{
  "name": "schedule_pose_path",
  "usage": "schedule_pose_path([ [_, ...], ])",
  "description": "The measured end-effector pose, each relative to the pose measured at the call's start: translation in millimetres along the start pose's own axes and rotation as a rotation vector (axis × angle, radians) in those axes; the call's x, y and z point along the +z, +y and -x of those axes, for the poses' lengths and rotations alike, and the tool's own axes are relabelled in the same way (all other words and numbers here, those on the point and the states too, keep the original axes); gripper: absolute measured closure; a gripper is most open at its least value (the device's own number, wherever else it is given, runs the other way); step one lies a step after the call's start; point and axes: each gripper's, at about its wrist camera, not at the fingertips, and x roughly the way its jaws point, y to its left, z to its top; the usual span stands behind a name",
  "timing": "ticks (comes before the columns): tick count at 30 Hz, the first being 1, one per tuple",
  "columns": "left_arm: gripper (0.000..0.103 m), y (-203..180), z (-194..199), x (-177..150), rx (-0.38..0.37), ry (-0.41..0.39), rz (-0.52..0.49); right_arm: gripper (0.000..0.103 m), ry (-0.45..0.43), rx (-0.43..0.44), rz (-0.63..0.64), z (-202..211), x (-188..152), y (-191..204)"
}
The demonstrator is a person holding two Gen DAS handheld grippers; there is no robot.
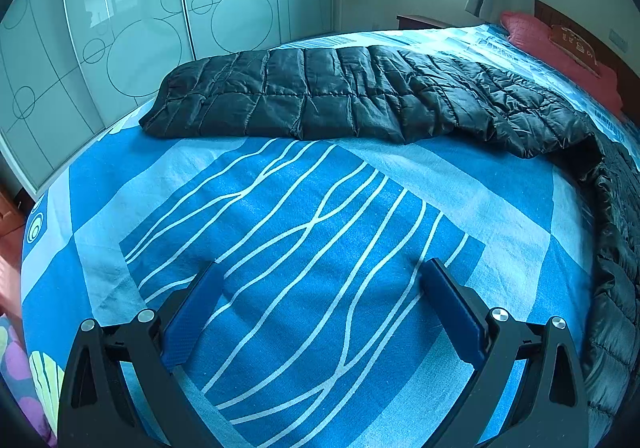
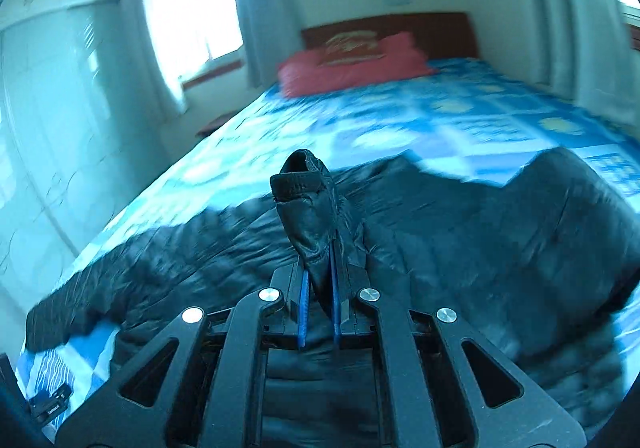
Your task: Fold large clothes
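Pinching jacket cuff [image 2: 304, 184]: right hand-held gripper [image 2: 319, 272].

No text can be read with any certainty. The small brown cushion [image 1: 575, 43] lying on the red pillow [image 1: 560, 60] at the head of the bed carries pale characters, too small and distorted to make out; in the right wrist view they are blurred.
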Motion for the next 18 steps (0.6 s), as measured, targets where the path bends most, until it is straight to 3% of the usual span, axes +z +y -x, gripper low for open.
schedule_pose_path([
  [10,0.004,0,0,0,-0.001,-0.002,0.0,0.094,0.198,0.079,0.078,-57,-41,64],
  [14,0.004,0,0,0,0.0,-0.003,-0.001,0.088,0.292,0.089,0.113,-72,-52,75],
  [17,0.004,0,0,0,-0.001,-0.003,0.0,0.063,0.291,0.162,0.085,-55,-49,72],
  [18,0.004,0,0,0,-0.001,-0.003,0.0,0.044,0.281,0.194,0.063,-45,-47,69],
])
